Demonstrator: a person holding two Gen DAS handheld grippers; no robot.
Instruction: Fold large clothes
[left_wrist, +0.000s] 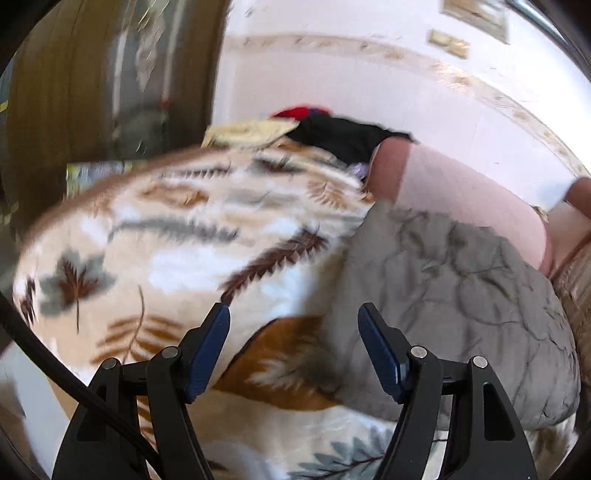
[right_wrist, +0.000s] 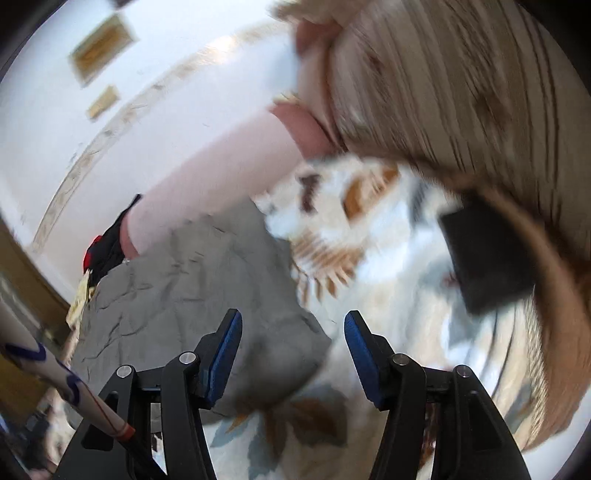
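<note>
Both tongs stand wide open and empty, so this looks like the reach before a grasp rather than a fold under way. The grey garment (left_wrist: 458, 306) lies crumpled on the bed's leaf-print blanket (left_wrist: 177, 236), bunched into a rounded heap, not spread flat; no sleeve, hem or collar can be picked out through the creases and the motion blur. The left tongs (left_wrist: 293, 328) hang over the blanket with the garment's left edge just under the right-hand finger. In the right view the right tongs (right_wrist: 293, 332) sit above the garment's near corner (right_wrist: 295, 343), the left-hand finger over the grey cloth and the other over the blanket. A pink bolster (left_wrist: 461, 199) lies just behind the garment, touching or nearly so, and a dark pile of clothes (left_wrist: 343, 136) sits farther back, well apart. A black flat thing (right_wrist: 484, 258) rests on the blanket to the right, away from the cloth. The next move, as I judge it, calls for each tongs to come down on a separate edge or corner of the garment, close on a single layer, and lift and pull apart so the cloth opens out flat. Gripping a bunched fold, or catching the blanket with it, would spoil the spread.
</note>
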